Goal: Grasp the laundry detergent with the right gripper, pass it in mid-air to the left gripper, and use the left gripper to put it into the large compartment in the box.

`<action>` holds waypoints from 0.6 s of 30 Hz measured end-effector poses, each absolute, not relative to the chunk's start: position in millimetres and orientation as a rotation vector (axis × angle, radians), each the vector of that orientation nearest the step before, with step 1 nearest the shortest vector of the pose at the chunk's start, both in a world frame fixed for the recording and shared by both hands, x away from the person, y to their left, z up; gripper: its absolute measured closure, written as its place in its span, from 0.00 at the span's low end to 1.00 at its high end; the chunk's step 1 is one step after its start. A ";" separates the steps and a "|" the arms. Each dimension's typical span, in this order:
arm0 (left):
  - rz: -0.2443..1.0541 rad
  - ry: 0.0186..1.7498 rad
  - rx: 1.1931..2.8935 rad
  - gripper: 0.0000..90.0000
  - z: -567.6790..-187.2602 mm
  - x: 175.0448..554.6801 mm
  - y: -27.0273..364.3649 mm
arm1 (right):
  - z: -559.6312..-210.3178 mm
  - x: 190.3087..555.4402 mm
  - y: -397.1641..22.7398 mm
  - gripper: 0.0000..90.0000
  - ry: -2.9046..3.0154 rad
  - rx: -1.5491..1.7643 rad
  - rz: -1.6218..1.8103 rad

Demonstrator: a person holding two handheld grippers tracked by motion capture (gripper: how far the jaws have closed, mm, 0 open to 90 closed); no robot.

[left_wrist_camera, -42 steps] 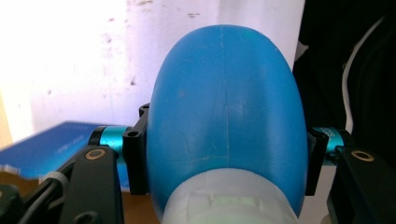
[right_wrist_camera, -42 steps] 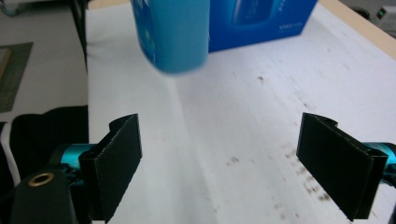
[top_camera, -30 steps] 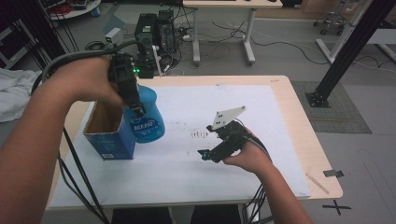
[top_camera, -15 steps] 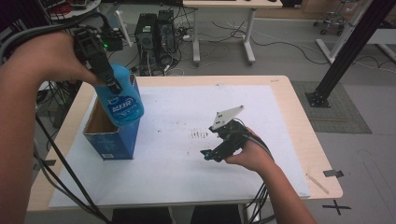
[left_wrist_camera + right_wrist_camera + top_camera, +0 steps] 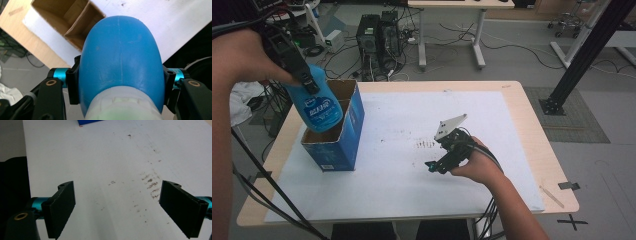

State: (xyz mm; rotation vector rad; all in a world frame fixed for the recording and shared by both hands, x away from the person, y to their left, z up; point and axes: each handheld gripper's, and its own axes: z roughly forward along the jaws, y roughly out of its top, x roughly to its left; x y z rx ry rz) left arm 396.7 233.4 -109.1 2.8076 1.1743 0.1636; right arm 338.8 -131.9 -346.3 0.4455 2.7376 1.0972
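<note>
High view: the left gripper (image 5: 307,80) grips a blue bottle (image 5: 318,107) by its upper body and holds it above the open blue cardboard box (image 5: 343,135) at the table's left.
Left gripper view: jaws clamp both sides of the bottle, base pointing down toward the box's divided inside.
Right gripper: the right gripper (image 5: 447,159) rests idle on the white sheet (image 5: 392,180), jaws spread wide, nothing between them.
Step, as I read it: lowering the bottle into the box.
Doing it well: line up the base with one compartment, clear of the divider, then descend straight before releasing.
</note>
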 end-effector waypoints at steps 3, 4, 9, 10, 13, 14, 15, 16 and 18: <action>0.171 1.225 2.790 0.42 -112.4 398.7 239.0 | -346.9 339.0 -130.7 0.14 2.736 0.443 1.092; 0.167 1.248 2.784 0.42 -115.3 401.1 242.5 | -347.1 339.1 -130.1 0.14 2.739 0.446 1.091; 0.160 1.256 2.790 0.42 -127.6 406.4 246.5 | -349.6 339.8 -127.4 0.14 2.747 0.444 1.083; 0.155 1.264 2.787 0.42 -131.2 407.4 246.7 | -349.9 339.8 -127.2 0.14 2.748 0.444 1.083; 0.139 1.271 2.791 0.42 -142.7 412.1 247.8 | -350.7 339.8 -127.3 0.14 2.743 0.442 1.080; 0.132 1.267 2.801 0.42 -146.8 414.3 248.2 | -351.0 339.8 -127.6 0.14 2.743 0.446 1.080; 0.127 1.269 2.803 0.42 -151.3 416.1 248.2 | -351.4 339.9 -128.0 0.14 2.742 0.447 1.080; 0.124 1.276 2.805 0.42 -155.6 418.0 248.5 | -351.9 340.2 -128.4 0.14 2.742 0.451 1.084; 0.133 1.289 2.806 0.42 -164.1 421.3 248.1 | -352.6 340.3 -129.2 0.14 2.743 0.452 1.078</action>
